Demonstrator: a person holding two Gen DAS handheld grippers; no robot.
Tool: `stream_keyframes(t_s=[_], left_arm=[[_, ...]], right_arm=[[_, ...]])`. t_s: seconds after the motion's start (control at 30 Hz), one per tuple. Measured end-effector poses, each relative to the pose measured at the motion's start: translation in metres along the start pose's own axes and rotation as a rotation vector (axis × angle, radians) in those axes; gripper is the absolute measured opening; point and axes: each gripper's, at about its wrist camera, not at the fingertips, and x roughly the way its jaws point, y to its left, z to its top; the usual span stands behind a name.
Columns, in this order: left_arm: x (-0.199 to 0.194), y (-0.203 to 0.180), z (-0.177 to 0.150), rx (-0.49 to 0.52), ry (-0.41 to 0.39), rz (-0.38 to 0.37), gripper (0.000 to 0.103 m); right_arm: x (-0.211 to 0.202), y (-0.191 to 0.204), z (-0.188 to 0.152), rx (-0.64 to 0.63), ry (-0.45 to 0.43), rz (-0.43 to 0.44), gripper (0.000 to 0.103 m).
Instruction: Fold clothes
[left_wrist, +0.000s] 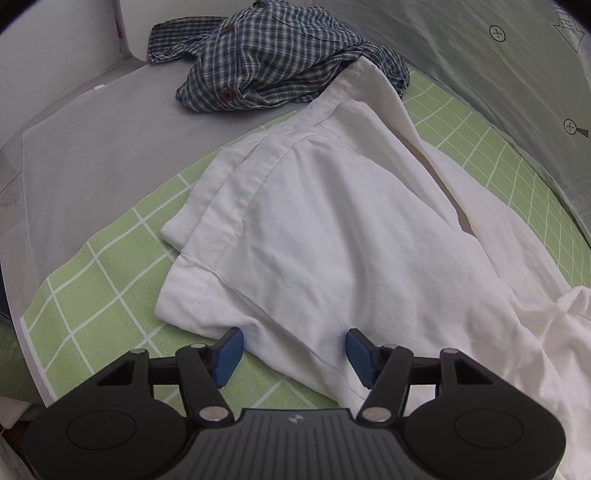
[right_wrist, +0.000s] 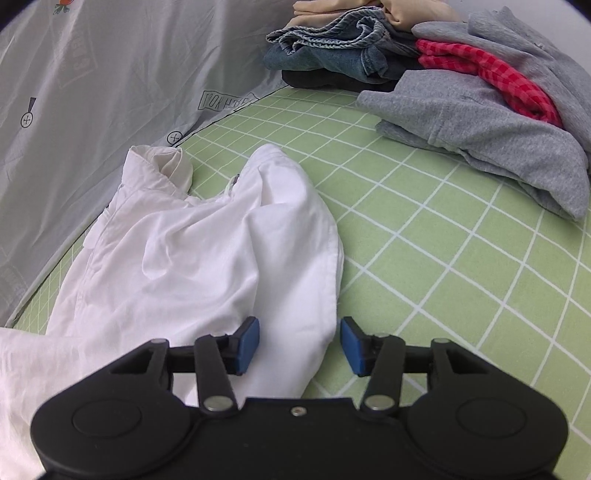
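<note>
**Soft, even light, warped edges**

My two views were evenly lit by diffuse light with no glare. The white shirt (left_wrist: 332, 229) looked bright, near washed out, with faint shadows in its folds. Fisheye bent the green mat (right_wrist: 461, 258) grid, the corners went dark, and all stayed fairly sharp.

shirt (left_wrist: 332, 229) on mat (left_wrist: 92, 295) | checked shirt (left_wrist: 277, 59) behind | clothes pile (right_wrist: 461, 92) far right

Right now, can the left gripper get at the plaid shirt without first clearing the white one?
Probably not directly. The white shirt lies between the left gripper and the plaid shirt, its fabric between the gripper's fingers. Lifting up and over it looks unobstructed.
</note>
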Motion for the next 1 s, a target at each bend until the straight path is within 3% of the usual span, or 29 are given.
stream_keyframes(t_s=[0.07,0.17,0.27,0.67,0.83,0.9,1.0], left_arm=[[0.003,-0.010,0.004,0.045,-0.015,-0.003,0.031],[0.010,-0.031,0.014,0.102,-0.032,0.003,0.021],[0.021,-0.062,0.029,0.165,-0.052,0.008,0.018],[0.070,-0.167,0.100,0.302,-0.141,-0.056,0.015],[0.079,-0.176,0.121,0.244,-0.117,-0.086,0.015],[0.071,-0.169,0.120,0.213,-0.114,-0.085,0.015],[0.048,-0.142,0.110,0.196,-0.129,-0.087,0.014]], right_arm=[[0.001,0.005,-0.002,-0.012,-0.004,-0.006,0.031],[0.006,0.017,-0.002,-0.056,-0.011,-0.036,0.024],[0.014,0.034,0.002,-0.113,-0.018,-0.079,0.022],[0.075,0.099,0.051,-0.114,-0.059,-0.130,0.020],[0.107,0.119,0.087,-0.087,-0.046,-0.130,0.020],[0.109,0.121,0.096,-0.056,-0.017,-0.122,0.015],[0.087,0.110,0.092,-0.023,-0.053,-0.110,0.010]])
